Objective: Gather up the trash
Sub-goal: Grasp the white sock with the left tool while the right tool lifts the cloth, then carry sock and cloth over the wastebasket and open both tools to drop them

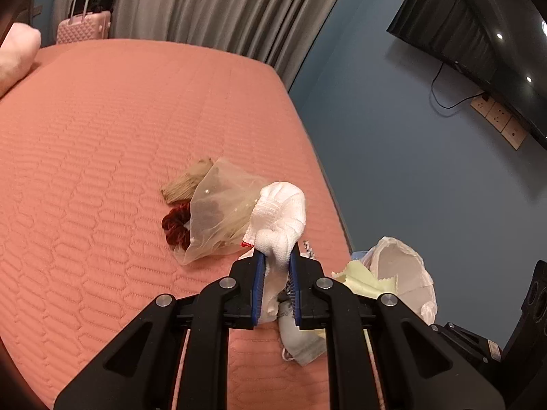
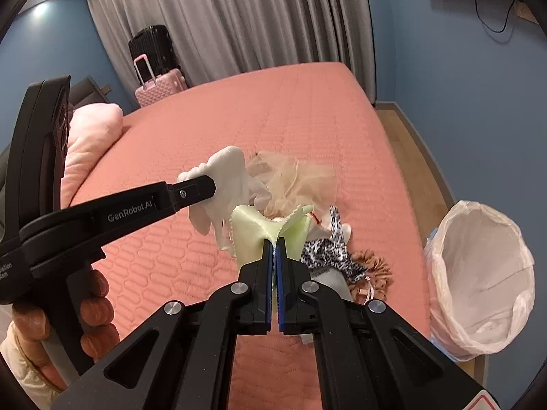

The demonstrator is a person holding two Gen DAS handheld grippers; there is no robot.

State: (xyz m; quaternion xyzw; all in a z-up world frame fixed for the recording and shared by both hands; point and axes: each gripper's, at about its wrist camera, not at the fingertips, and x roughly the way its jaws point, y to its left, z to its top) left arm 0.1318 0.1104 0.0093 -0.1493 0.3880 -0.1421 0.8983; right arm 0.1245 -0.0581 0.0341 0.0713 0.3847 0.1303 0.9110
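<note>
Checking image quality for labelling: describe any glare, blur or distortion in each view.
Left wrist: fisheye bends the TV, which mirrors ceiling-light spots; white sock sharp. Right wrist: ceiling light flares top left, sheer mesh looks smeared, green cloth crisp.

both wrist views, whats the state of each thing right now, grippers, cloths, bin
left gripper: shut on the white cloth
white cloth: pinched, lifted off the bed
right gripper: shut on the pale green cloth
pale green cloth: pinched, held up
trash bin: beside the bed, lined with a white bag, open
sheer mesh pouch: lying on the bed
black and white patterned cloth: lying on the bed
</note>
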